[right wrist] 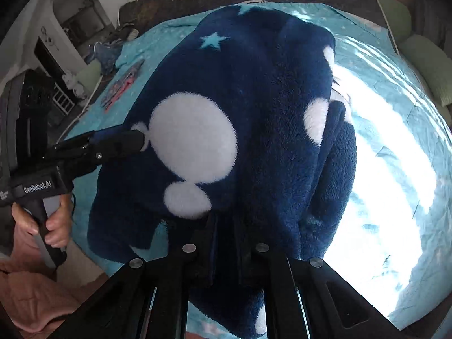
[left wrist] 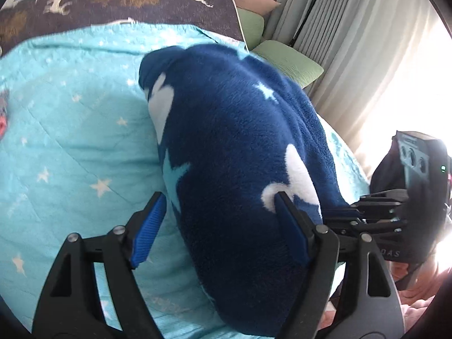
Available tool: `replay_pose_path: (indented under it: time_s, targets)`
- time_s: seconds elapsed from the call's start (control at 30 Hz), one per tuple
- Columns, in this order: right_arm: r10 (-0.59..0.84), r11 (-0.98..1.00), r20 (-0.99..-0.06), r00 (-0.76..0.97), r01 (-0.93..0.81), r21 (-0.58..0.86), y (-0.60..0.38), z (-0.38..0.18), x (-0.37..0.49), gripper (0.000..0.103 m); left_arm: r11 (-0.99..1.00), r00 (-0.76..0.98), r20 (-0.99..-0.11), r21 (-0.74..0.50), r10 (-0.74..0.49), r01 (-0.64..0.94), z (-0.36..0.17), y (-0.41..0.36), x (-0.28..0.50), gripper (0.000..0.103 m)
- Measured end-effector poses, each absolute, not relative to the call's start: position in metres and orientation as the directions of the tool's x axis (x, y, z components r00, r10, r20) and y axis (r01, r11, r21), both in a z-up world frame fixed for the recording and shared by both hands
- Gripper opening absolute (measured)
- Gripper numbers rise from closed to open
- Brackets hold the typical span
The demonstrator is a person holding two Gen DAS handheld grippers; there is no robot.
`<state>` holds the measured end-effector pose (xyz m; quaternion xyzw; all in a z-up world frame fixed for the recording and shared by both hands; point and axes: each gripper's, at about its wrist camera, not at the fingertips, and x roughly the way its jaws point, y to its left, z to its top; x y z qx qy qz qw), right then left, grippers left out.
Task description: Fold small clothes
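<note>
Fleece garment (left wrist: 237,152) — thick, plush navy pile with white blobs and pale blue stars — lies bunched on the bed's turquoise star-print quilt (left wrist: 70,130), its long axis running away from you toward the dark deer-patterned blanket (left wrist: 118,2) at the far edge. Its surface is rounded and puffy, folded over itself along the right side in your right wrist view, where one layer overlaps another.

Your left claw (left wrist: 217,206) stands apart, blue ribbed pads showing: one finger rests on the quilt beside the fleece, the other presses into a white patch. Your right claw (right wrist: 224,223) is closed on the garment's near hem, its fingertips buried in the pile and hard to make out.

You can't see the garment's near end in the left view — the claw frame cuts it off. Sunlight washes out the quilt at right. Green pillows (left wrist: 288,59) and pleated curtains (left wrist: 361,56) sit beyond the bed.
</note>
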<state>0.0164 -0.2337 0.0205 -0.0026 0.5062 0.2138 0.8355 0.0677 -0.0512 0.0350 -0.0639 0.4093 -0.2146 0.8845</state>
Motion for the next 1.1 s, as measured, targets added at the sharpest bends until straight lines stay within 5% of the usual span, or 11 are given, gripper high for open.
replay_pose_path:
  time_s: [0.23,0.3,0.37,0.53,0.67,0.7,0.8,1.1]
  targets:
    - [0.423,0.876,-0.761,0.492,-0.436,0.205,-0.255,0.069,-0.012,0.015,0.902,0.659,-0.620,-0.234,-0.426,0.363,0.080,-0.047,0.064,0.077]
    - [0.453,0.877,-0.703,0.548,-0.418,0.239,-0.263,0.092,-0.013,0.028,0.893,0.678,-0.584,-0.245,-0.446,0.377,0.093,-0.049,0.071,0.077]
    - [0.429,0.900,-0.662,0.615,-0.351,0.257,-0.269,0.102,0.004,0.056,0.897,0.678,-0.590,-0.240,-0.439,0.372,0.096,-0.057,0.082,0.074]
    - [0.402,0.916,-0.680,0.614,-0.285,0.284,-0.279,0.101,0.056,0.052,0.851,0.546,-0.657,-0.336,-0.519,0.403,0.063,-0.070,0.090,0.067]
    - [0.354,0.934,-0.789,0.501,-0.233,0.271,-0.286,0.053,0.101,0.014,0.902,0.632,-0.669,-0.140,-0.391,0.409,0.027,-0.090,0.068,0.068]
    - [0.348,0.935,-0.817,0.459,-0.228,0.271,-0.283,0.034,0.112,0.012,0.904,0.654,-0.654,-0.113,-0.380,0.413,0.025,-0.094,0.065,0.068]
    - [0.327,0.942,-0.840,0.433,-0.220,0.253,-0.276,0.000,0.119,0.010,0.902,0.645,-0.656,-0.137,-0.393,0.410,0.027,-0.094,0.071,0.068]
    - [0.320,0.945,-0.810,0.491,-0.222,0.239,-0.288,0.042,0.099,0.014,0.887,0.631,-0.637,-0.207,-0.442,0.413,0.035,-0.084,0.075,0.069]
